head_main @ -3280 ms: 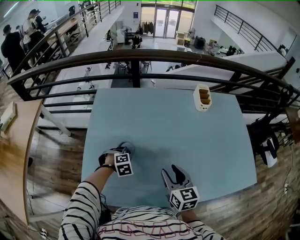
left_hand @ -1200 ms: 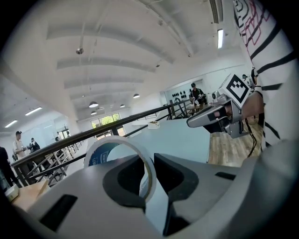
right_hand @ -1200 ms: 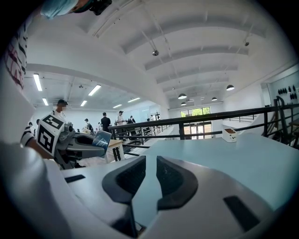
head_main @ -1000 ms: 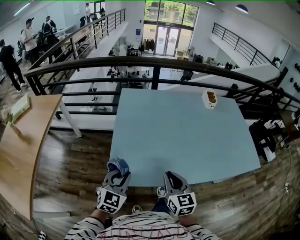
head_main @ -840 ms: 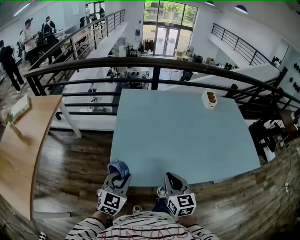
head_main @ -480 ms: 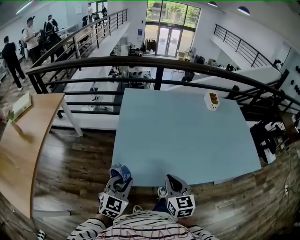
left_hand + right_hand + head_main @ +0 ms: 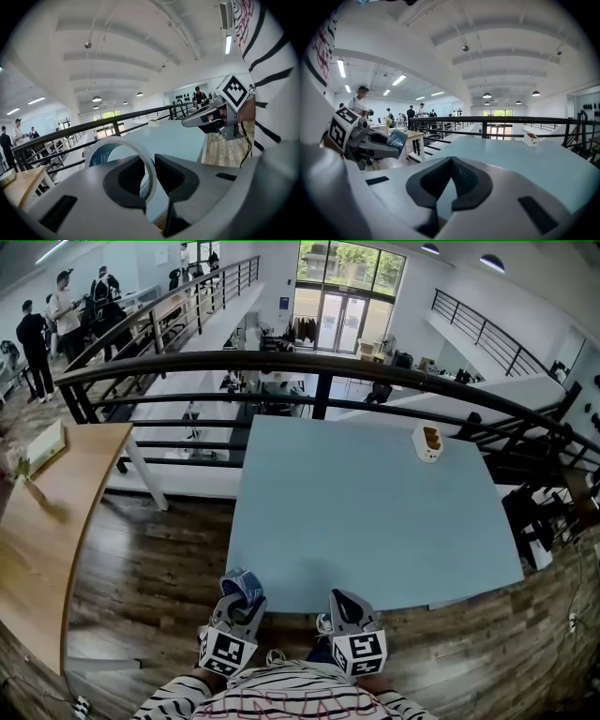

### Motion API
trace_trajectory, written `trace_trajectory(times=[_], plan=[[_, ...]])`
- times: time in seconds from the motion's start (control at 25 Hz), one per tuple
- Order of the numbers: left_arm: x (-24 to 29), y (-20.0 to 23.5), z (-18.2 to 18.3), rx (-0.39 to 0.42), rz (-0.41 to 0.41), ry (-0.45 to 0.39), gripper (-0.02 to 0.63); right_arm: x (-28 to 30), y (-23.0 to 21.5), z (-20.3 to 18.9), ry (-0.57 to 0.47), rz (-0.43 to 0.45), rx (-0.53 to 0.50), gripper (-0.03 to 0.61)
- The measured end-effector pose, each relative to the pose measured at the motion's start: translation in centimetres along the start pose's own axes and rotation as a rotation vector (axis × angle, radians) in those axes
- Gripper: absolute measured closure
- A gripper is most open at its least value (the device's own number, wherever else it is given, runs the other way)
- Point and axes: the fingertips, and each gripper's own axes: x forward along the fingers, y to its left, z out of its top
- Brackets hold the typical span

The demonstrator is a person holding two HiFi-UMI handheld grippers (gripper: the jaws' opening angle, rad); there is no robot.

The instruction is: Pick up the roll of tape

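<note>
White tape: thin ring, blue print inside, standing upright | pinched by its rim between left gripper jaws | right gripper: jaws pressed together, empty, level beside the left | pale-blue table ahead of both
</note>
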Motion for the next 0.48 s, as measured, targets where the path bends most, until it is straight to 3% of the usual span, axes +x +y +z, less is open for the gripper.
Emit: trace_trajectory(times=[0.48], plan=[[0.59, 0.38, -0.22, -0.001, 0.000, 0.013, 0.531, 0.95, -0.16, -0.05, 0.008, 0.005, -0.017, 0.551]])
